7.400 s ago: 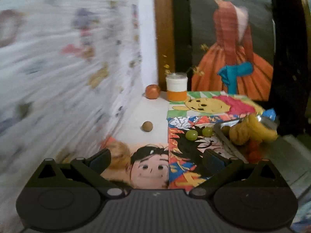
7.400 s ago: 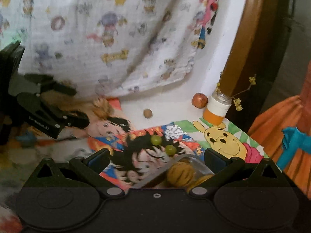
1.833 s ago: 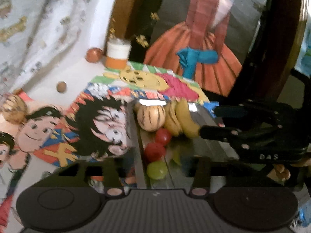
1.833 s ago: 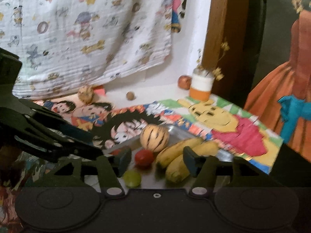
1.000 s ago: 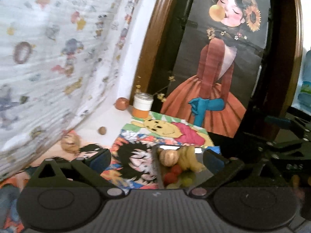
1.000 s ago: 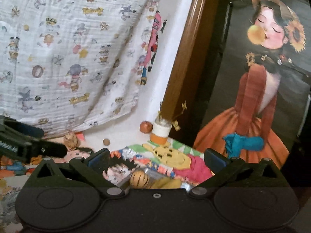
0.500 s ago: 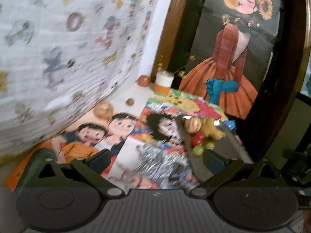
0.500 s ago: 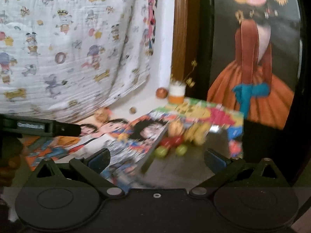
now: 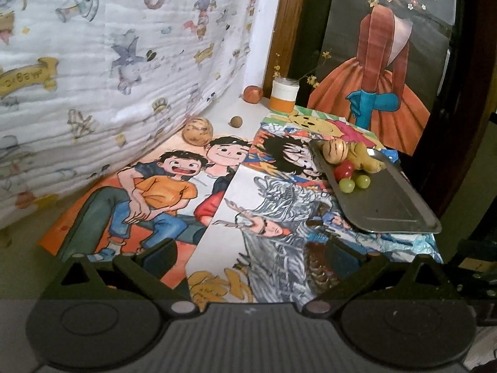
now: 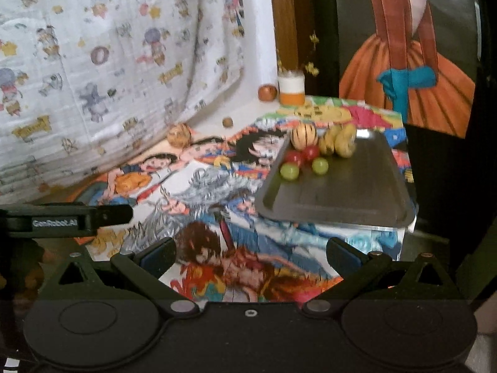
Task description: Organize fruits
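The left gripper (image 9: 250,256) hangs with its jaws spread wide and nothing between them, above the cartoon posters (image 9: 161,192) that cover the table. The right gripper (image 10: 251,254) is likewise splayed apart and empty, and in its view the left gripper appears as a dark arm at the left edge. The fruits sit gathered at the far end of the metal tray (image 9: 391,208) on the right side of the table: a striped small melon (image 9: 334,151), bananas (image 9: 363,158) just beside it, two red cherry tomatoes (image 10: 301,154) in front of the melon, and two green grapes (image 10: 289,171) nearest the tray's bare middle. Well apart from the tray, near the printed cloth (image 9: 108,62), lie a tan round fruit (image 9: 197,131), a small brown ball (image 9: 236,121) and a reddish apple (image 9: 253,94) next to a white-and-orange jar (image 9: 283,94).
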The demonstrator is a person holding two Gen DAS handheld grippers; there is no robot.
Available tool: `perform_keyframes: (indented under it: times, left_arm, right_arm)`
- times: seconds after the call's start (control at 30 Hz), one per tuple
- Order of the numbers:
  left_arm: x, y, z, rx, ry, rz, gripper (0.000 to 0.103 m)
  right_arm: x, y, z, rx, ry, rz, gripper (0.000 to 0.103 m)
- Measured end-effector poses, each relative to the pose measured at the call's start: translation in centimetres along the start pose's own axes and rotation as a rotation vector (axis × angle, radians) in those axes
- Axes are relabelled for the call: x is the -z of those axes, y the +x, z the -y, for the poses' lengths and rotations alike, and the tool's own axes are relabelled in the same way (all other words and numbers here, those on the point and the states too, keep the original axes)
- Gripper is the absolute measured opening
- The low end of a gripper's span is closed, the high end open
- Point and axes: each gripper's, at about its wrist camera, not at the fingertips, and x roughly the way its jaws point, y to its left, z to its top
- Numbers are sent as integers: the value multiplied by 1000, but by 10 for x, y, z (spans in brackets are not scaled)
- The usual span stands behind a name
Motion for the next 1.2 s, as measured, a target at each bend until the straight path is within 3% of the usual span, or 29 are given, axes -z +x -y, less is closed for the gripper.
perform_keyframes:
  times: [0.3,0.47,0.63,0.77,0.87,0.97,1.1,1.2]
  left_arm:
    - [0,-1,-11,-27,-17,0,103]
    - [-9,7,-34,-111,-111,42,103]
    - [-28,21,-49,-156,-101,76,103]
    - [-47,32,-47,-166,-26,102,103]
    - [-65,42,-42,-156,0,114,103]
    - [-82,51,-38,-157,-11,127,103]
    - [-103,68,-35,-179,-67,111,103]
    - [-112,84,-36,-197,-146,90,103]
  right_arm:
    - [-1,6,2,31,2,-27,102]
    - [-25,10,14,45,63,15,102]
    - [-79,21,30,-12,81,56,103]
    - [-133,32,21,-45,-97,104,103]
    - [-171,42,10,-122,-218,161,103]
    - [-212,50,3,-216,-237,235,103]
    - [-264,72,-6,-348,-241,242,103]
    - [-281,103,-6,-396,-268,219,103]
